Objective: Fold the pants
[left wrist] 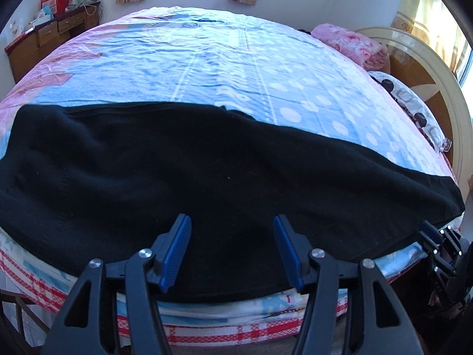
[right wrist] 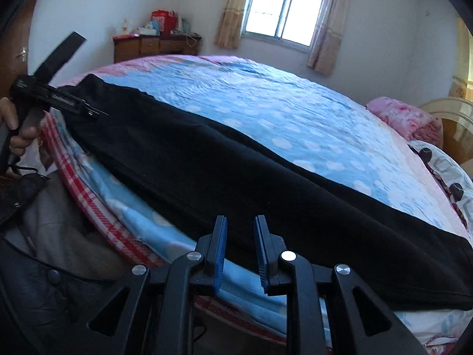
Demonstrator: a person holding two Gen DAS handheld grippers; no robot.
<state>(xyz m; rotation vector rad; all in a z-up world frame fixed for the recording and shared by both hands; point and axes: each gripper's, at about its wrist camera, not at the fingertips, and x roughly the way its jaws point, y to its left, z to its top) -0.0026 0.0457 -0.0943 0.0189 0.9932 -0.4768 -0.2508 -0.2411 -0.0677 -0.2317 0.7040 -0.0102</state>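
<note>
Lying stretched along the near edge of the bed (left wrist: 224, 59), black pants (left wrist: 183, 159) sit beneath both claws: left claw (left wrist: 232, 251) spread, right claw (right wrist: 240, 251) slightly parted, neither pinching anything.

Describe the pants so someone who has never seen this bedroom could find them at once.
Start from the big bed with its blue, white-dotted sheet under the window. Along its near edge, just ahead of both grippers, lies a long black garment: the pants, spread flat from end to end. They are the only plain dark fabric on the bed; the pink floral blanket and spotted pillow lie at the headboard.
</note>
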